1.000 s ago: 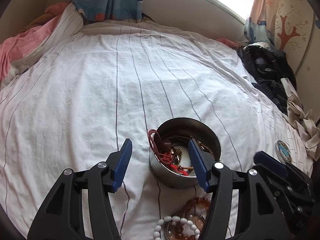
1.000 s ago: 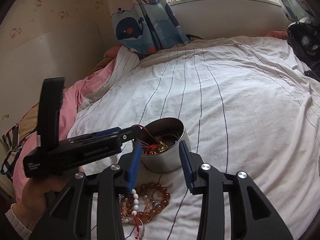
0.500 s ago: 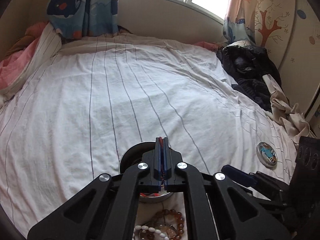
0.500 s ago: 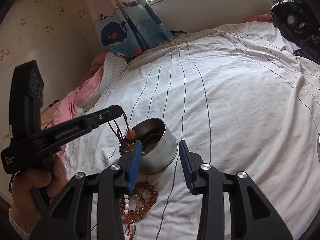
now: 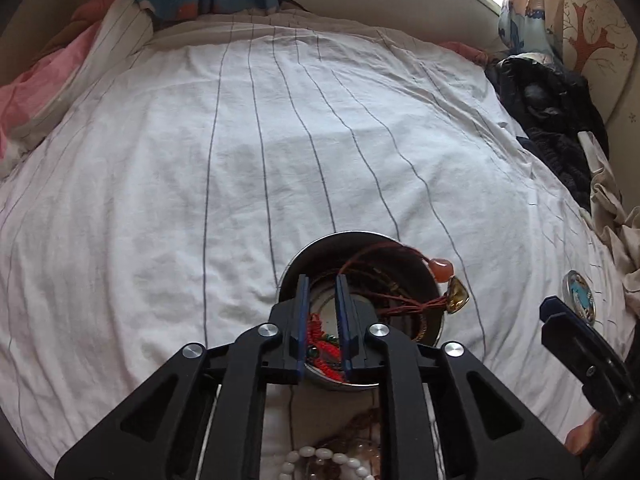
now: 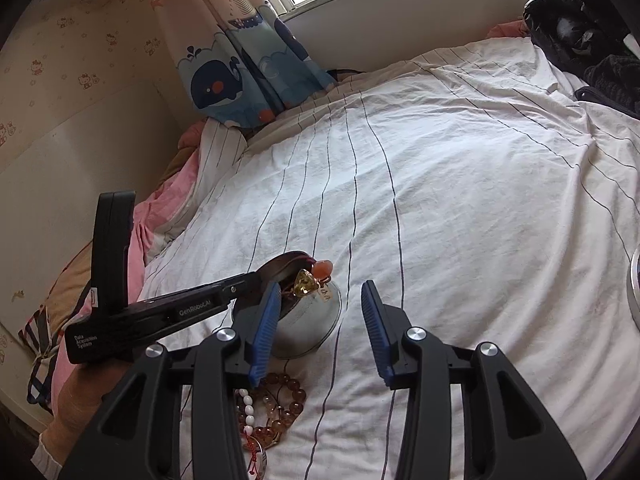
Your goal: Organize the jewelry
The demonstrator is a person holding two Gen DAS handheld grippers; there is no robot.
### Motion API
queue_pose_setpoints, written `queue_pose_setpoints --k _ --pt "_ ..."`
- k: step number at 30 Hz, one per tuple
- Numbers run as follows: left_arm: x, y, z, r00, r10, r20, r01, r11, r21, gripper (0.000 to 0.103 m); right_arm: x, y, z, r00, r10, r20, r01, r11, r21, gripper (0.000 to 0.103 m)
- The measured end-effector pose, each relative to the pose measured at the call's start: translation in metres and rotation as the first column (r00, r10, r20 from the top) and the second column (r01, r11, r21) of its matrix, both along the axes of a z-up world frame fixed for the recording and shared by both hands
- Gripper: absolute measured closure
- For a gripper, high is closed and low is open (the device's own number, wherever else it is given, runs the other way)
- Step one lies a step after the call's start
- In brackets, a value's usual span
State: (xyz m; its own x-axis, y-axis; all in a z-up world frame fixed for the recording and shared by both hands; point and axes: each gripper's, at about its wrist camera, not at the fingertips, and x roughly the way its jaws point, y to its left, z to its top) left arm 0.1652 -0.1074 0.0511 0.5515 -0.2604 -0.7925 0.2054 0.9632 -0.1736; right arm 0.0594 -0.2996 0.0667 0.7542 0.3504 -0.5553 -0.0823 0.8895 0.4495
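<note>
A steel bowl (image 5: 360,237) (image 6: 304,330) stands on the striped white bedsheet with tangled cords and chains inside. A red cord necklace carries an orange bead (image 5: 440,270) (image 6: 323,267) and an amber pendant (image 5: 458,298) (image 6: 304,283), which hang over the bowl's rim. My left gripper (image 5: 322,280) (image 6: 260,278) hovers over the bowl. Its jaws are opening with a narrow gap, the pads pressing on nothing. My right gripper (image 6: 320,284) (image 5: 556,308) sits just in front of the bowl; its jaws are opening too, with nothing between them. Amber and white bead bracelets (image 6: 276,404) (image 5: 320,460) lie on the sheet nearer to me.
A round tin (image 5: 580,294) with a blue picture lies on the sheet right of the bowl. Dark clothes (image 5: 552,120) (image 6: 580,28) are heaped at the bed's right edge. A pink blanket (image 5: 40,80) lies along the left. A person's hand (image 6: 76,396) holds the left gripper.
The left gripper was open, then shut on the red cord and lifted it. Now its jaws have parted, and the bead and pendant lie over the bowl's rim. The right gripper widened slightly.
</note>
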Motion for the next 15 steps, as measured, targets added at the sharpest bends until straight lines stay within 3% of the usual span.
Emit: queue_pose_setpoints --k 5,8,9,15 --pt "0.001 0.015 0.005 0.998 0.049 0.038 -0.052 0.996 0.079 0.084 0.005 -0.004 -0.011 0.999 -0.014 -0.047 0.015 1.000 0.023 0.059" --pt "-0.004 0.015 0.011 0.998 0.033 0.060 -0.037 0.997 0.074 0.083 0.012 -0.014 -0.023 0.997 -0.003 -0.080 0.012 0.992 0.123 0.055" --pt "-0.007 0.014 0.012 0.997 0.023 0.071 -0.028 0.997 0.068 0.080 0.016 -0.016 -0.028 0.995 -0.002 -0.099 0.016 0.990 0.138 0.050" --pt "-0.030 0.023 0.015 0.995 0.005 0.103 -0.007 1.000 0.016 0.065 0.054 -0.005 -0.036 0.993 -0.047 -0.110 0.046 0.999 -0.018 0.047"
